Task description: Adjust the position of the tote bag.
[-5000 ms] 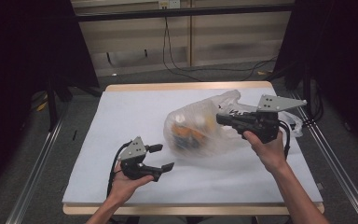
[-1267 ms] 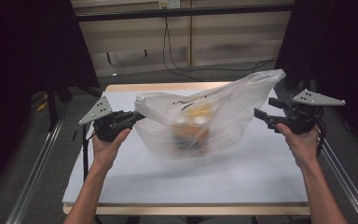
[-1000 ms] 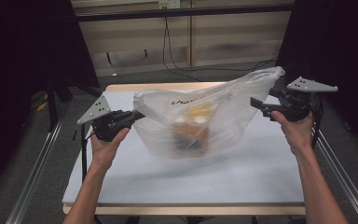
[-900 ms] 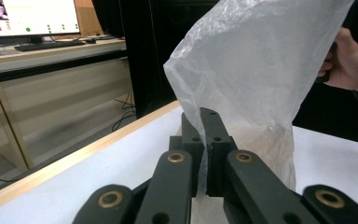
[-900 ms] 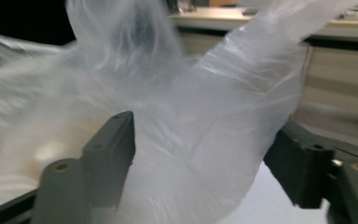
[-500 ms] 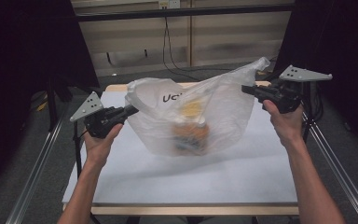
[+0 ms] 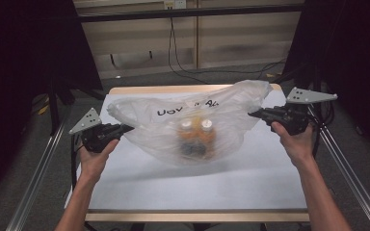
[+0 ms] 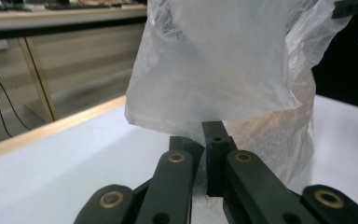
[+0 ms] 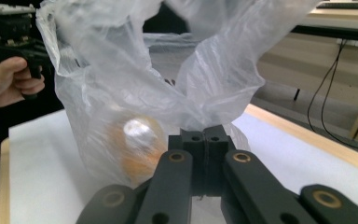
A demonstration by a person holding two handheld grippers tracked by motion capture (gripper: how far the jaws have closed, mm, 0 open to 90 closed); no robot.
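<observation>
White and wood-edged, the surface [image 7: 125, 192] has the plastic bag [image 7: 192, 120] of orange bottles [image 7: 196, 137] slung above its middle, each side pinched by a fully closed hand-held gripper, left [image 7: 125, 128] and right [image 7: 253, 114]. We should keep both grips firm and level (thin film slips). From above we read the bag's lettering; each gripper view shows film caught between shut jaws.

High view looks down over white table [image 7: 197, 187]; both gripper views sit close, sharing translucent plastic bag [image 7: 192, 122].
</observation>
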